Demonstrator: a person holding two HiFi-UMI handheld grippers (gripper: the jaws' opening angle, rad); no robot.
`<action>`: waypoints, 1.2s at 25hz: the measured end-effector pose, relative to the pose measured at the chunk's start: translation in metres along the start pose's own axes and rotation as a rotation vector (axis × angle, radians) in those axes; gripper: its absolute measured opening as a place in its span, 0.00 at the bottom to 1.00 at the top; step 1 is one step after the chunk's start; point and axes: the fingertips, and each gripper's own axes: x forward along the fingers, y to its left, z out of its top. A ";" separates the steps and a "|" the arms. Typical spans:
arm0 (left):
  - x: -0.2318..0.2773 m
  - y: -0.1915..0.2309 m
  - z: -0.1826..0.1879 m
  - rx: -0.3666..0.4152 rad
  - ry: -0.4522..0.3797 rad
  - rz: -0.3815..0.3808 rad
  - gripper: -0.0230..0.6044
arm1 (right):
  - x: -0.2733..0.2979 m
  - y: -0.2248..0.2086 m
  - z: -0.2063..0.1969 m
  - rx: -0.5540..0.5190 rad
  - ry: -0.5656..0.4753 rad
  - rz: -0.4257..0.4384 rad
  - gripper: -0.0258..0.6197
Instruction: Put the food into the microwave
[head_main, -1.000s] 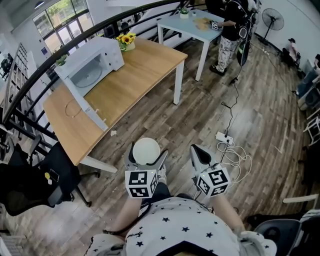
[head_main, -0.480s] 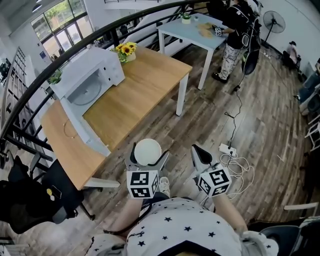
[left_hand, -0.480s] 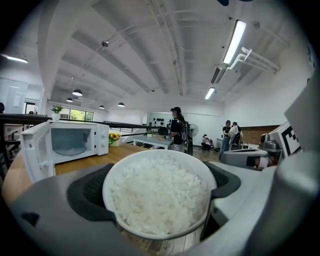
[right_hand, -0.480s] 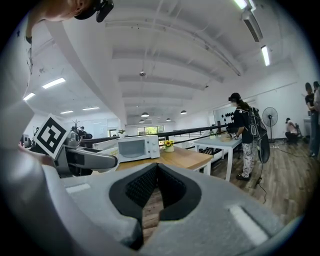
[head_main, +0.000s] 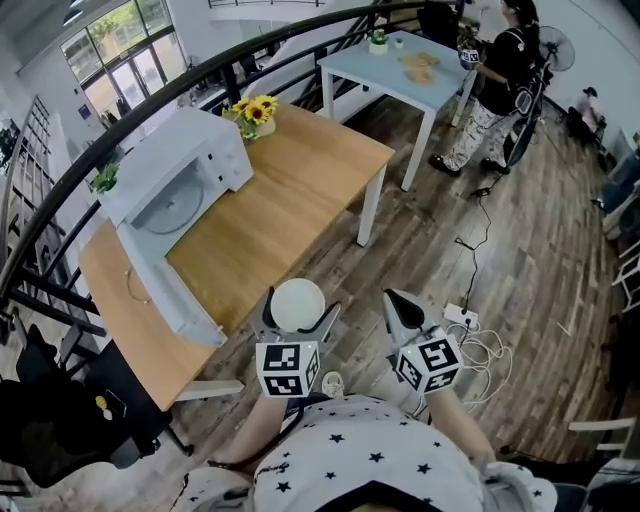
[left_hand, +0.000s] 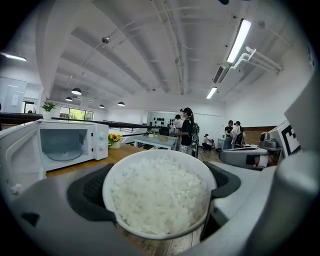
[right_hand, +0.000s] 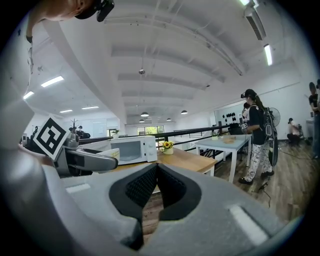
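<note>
A plank floor (head_main: 520, 230) fills the head view, and on it stands a long wooden table (head_main: 300, 180) beside a dark railing (head_main: 150, 100); beyond that table is a smaller pale-blue table (head_main: 385, 60), where a person in a dark top (head_main: 505, 60) stands; a black office chair (head_main: 60, 410) sits at the wooden table's near-left corner. On the wooden table's left part stands a white microwave (head_main: 215, 135) with its door (head_main: 160, 285) swung wide open toward the near edge, so the glass turntable (head_main: 165, 190) inside shows; the cavity holds only that plate. The person's two grippers are held low in front of the body, over the floor and well apart from the microwave. The left gripper (head_main: 297, 302) has its jaws spread wide and pressed against both sides of a white bowl (left_hand: 115, 185) – the bowl is heaped with cooked white rice (left_hand: 159, 197) and sits level between the dark pads. The right gripper (head_main: 395, 300) holds nothing; its jaws are brought together, the pads meeting at the tips. A small pot of sunflowers (head_main: 255, 108) stands just beside the microwave's far end; a white power strip (head_main: 462, 318) and its looped cables lie on the floor to the right of the grippers.
</note>
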 end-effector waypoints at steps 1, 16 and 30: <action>0.005 0.004 0.001 -0.001 0.000 0.000 0.88 | 0.007 -0.002 0.002 -0.001 -0.001 0.000 0.05; 0.061 0.063 0.021 -0.026 -0.015 0.044 0.88 | 0.093 -0.012 0.017 -0.002 -0.006 0.042 0.05; 0.092 0.130 0.032 -0.071 -0.026 0.204 0.88 | 0.183 -0.005 0.023 -0.015 0.027 0.205 0.05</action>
